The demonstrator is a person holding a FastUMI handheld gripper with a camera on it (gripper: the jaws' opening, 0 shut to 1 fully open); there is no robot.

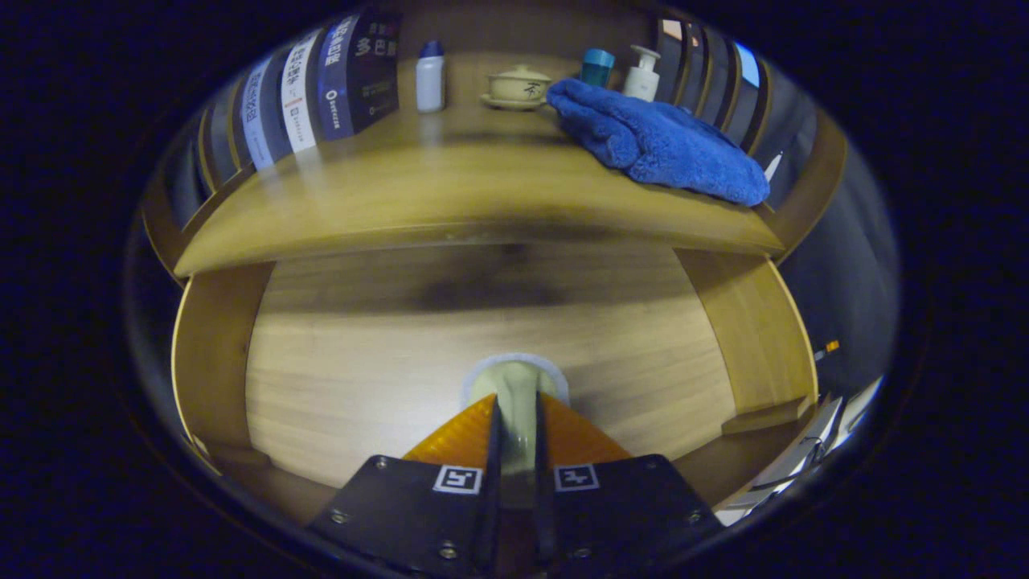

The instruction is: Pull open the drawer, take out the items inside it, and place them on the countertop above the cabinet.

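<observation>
Presently, the inspection runs left to right across the surface point(386, 201), the wooden countertop above the cabinet. At the far left stands a row of upright books point(321, 84), their spines facing outward, leaning against the left side rail. Just right of the books stands a small white bottle point(430, 78) with a blue cap, upright and apart from its neighbours. Next comes a pale lidded cup point(518, 84) resting on a saucer near the back of the surface. Right of the cup lies a blue towel point(659, 141), bunched and folded, spreading from just beside the saucer out toward the right front edge of the surface. Behind the towel stand a teal-capped container point(597, 66) and a white pump bottle point(641, 74), both upright; the towel hides their bases. Further dark upright panels point(715, 80) line the right side.

Below the surface sits the drawer point(402, 354), its wooden front facing the camera, flanked by the cabinet side panels point(213, 354) to left and right. The drawer front lies under the lip of the surface; whether it is pulled out at all cannot be determined. At the lower middle of the front is a pale handle point(514, 382) on a light backing plate.

The hand-held gripper point(515, 418) reaches straight at that handle. Its fingers point(492, 438) are drawn close together, one on each side of the handle's stem, pressing on it. No contents of the drawer can be made out.
</observation>
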